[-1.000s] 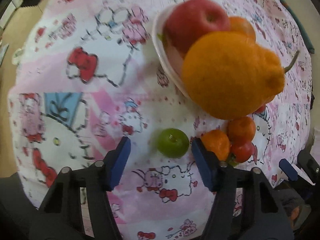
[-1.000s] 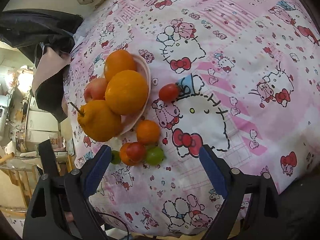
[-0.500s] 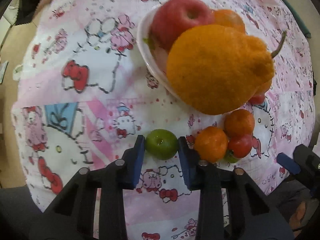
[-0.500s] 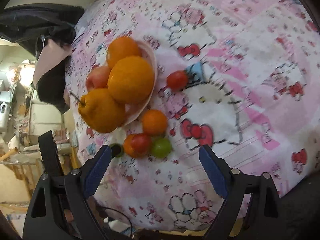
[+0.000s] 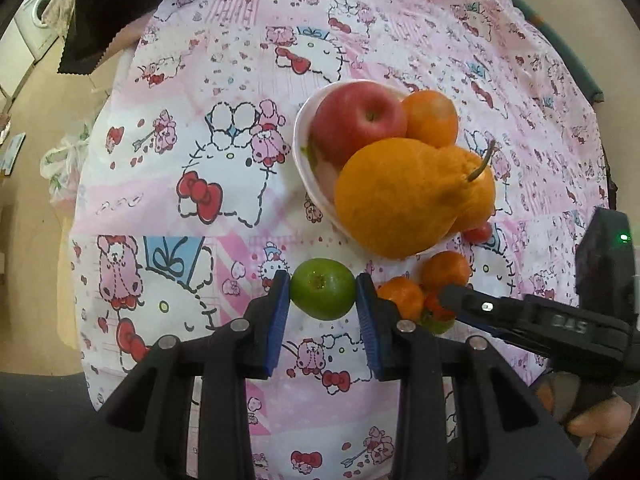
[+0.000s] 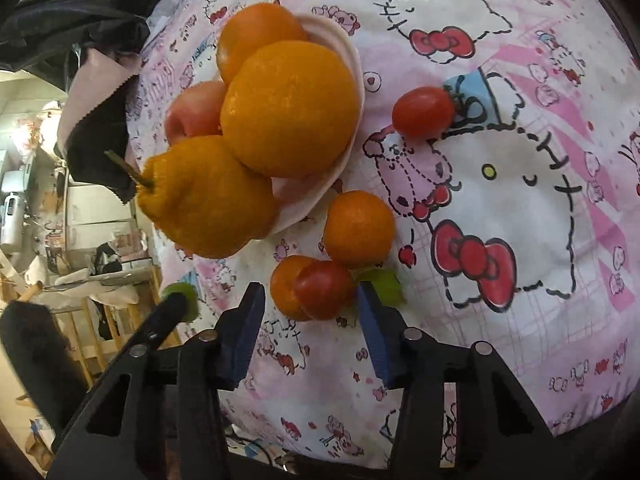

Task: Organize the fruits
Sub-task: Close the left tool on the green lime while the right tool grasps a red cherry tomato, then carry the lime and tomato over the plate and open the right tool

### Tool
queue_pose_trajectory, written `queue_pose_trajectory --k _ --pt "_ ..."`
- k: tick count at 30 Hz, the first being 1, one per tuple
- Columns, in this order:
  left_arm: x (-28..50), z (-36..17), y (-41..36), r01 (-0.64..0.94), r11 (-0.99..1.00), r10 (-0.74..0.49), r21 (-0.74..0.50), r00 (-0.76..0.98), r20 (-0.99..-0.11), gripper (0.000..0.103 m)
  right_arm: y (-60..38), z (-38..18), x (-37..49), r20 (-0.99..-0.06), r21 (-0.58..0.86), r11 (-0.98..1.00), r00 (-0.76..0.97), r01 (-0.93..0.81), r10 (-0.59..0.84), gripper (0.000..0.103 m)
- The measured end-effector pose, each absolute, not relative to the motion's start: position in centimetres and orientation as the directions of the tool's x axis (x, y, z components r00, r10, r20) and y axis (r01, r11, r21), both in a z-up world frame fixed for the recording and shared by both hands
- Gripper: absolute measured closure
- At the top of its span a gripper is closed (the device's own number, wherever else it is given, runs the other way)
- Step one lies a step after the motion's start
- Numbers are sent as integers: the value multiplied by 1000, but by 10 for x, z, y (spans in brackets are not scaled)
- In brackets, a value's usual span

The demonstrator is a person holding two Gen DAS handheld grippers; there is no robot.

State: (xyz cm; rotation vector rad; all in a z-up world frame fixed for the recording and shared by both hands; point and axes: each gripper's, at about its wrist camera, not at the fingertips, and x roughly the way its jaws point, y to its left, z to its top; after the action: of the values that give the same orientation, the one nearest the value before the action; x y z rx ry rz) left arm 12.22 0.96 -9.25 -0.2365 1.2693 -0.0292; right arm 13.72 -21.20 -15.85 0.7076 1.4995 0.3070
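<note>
My left gripper (image 5: 323, 295) is shut on a small green fruit (image 5: 322, 294), its blue pads touching both sides. A white bowl (image 5: 301, 148) beyond it holds a red apple (image 5: 358, 120), an orange (image 5: 430, 118) and a large bumpy orange citrus (image 5: 408, 196). My right gripper (image 6: 310, 300) is open around a red tomato (image 6: 323, 289) and a small orange (image 6: 285, 286) on the cloth, without touching them. Another small orange (image 6: 358, 229) lies just beyond, a green fruit (image 6: 383, 283) sits behind the right finger, and a second tomato (image 6: 422, 111) lies beside the bowl (image 6: 352, 64).
A pink cartoon-print cloth (image 5: 200, 184) covers the table. A dark cloth (image 5: 108, 12) hangs over the far left corner. The right gripper's body (image 5: 532, 320) reaches in beside my left one. The table edge drops off at left, with room clutter (image 6: 80, 240) beyond.
My left gripper closed on the green fruit and pulled back from the bowl. My right gripper moved in toward the loose fruit and narrowed its jaws around the tomato and small orange.
</note>
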Motion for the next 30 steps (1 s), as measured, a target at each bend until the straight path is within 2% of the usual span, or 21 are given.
queue_pose_trajectory --k 2,3,4,5,13,23,30 --pt "122 -91 11 -109 975 -156 -196 301 -941 74 -210 -159 139 -807 587 777 87 227 584 56" --pt "122 -91 10 -108 974 -157 -197 300 -941 74 -210 -159 140 -811 582 781 91 226 578 60" --pt "121 -91 11 -108 974 -158 -198 299 -941 74 -209 -159 141 -820 570 790 92 223 566 68" --pt "120 -91 11 -107 975 -157 -197 299 -941 74 -209 -159 142 -824 565 795 94 219 559 69" --pt "122 -93 12 -124 973 -148 -193 303 -942 74 -219 -145 132 -788 615 761 128 206 602 69" --pt "131 -63 27 -137 969 -146 -207 359 -922 74 -250 -87 145 -690 720 675 280 163 668 69" --pt "155 -28 30 -108 975 -132 -193 417 -899 74 -237 -67 201 -717 675 735 298 72 630 69"
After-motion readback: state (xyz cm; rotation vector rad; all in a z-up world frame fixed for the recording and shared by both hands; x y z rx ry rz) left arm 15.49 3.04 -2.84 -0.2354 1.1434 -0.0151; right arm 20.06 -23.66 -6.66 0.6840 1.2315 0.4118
